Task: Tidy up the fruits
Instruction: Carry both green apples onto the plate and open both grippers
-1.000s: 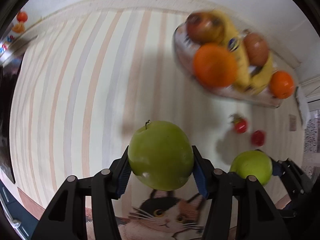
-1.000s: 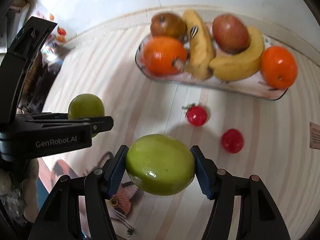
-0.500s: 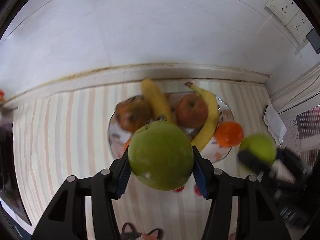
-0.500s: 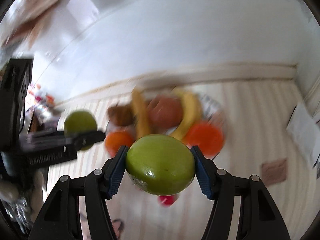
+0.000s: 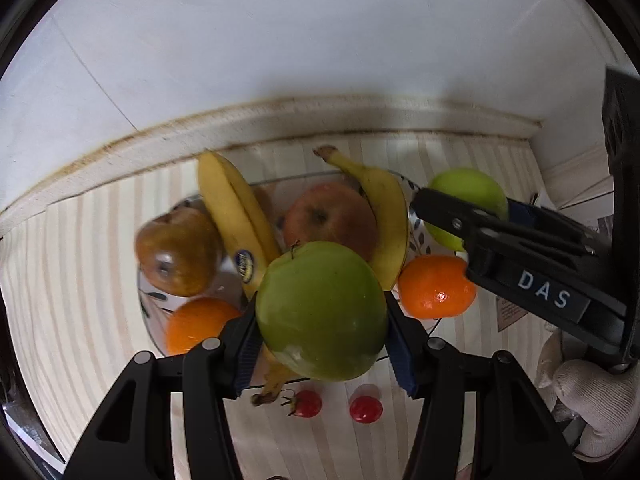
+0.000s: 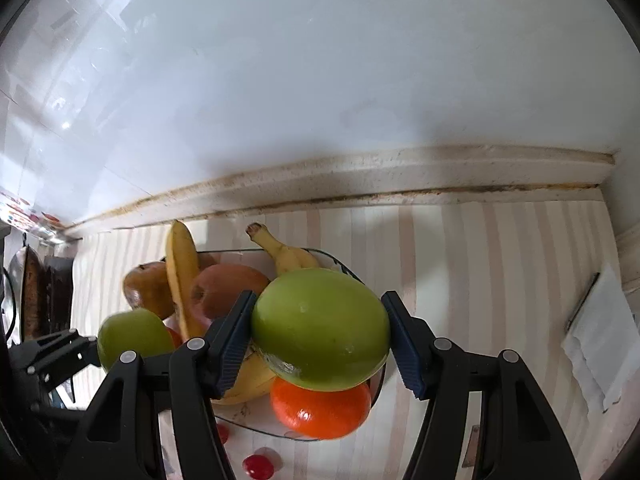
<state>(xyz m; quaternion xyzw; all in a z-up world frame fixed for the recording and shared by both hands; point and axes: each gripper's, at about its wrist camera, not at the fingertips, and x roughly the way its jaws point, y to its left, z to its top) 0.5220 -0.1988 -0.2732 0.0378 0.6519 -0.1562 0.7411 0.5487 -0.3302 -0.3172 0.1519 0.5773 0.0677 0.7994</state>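
Note:
My left gripper (image 5: 322,344) is shut on a green apple (image 5: 322,308) and holds it above the front of the fruit plate (image 5: 150,308). My right gripper (image 6: 320,340) is shut on a second green apple (image 6: 320,328) above the plate's right side; that apple also shows in the left wrist view (image 5: 466,196). The plate holds two bananas (image 5: 236,220), a red apple (image 5: 328,216), a brown pear (image 5: 176,256) and two oranges (image 5: 436,286).
Two small red tomatoes (image 5: 306,403) (image 5: 365,409) lie on the striped tablecloth in front of the plate. A white wall with a stained ledge (image 6: 360,184) runs behind the plate. A white paper (image 6: 600,340) lies at the right.
Both grippers have lifted their apples from near the table's front and carried them forward over the fruit plate. The view has tilted up toward the wall.

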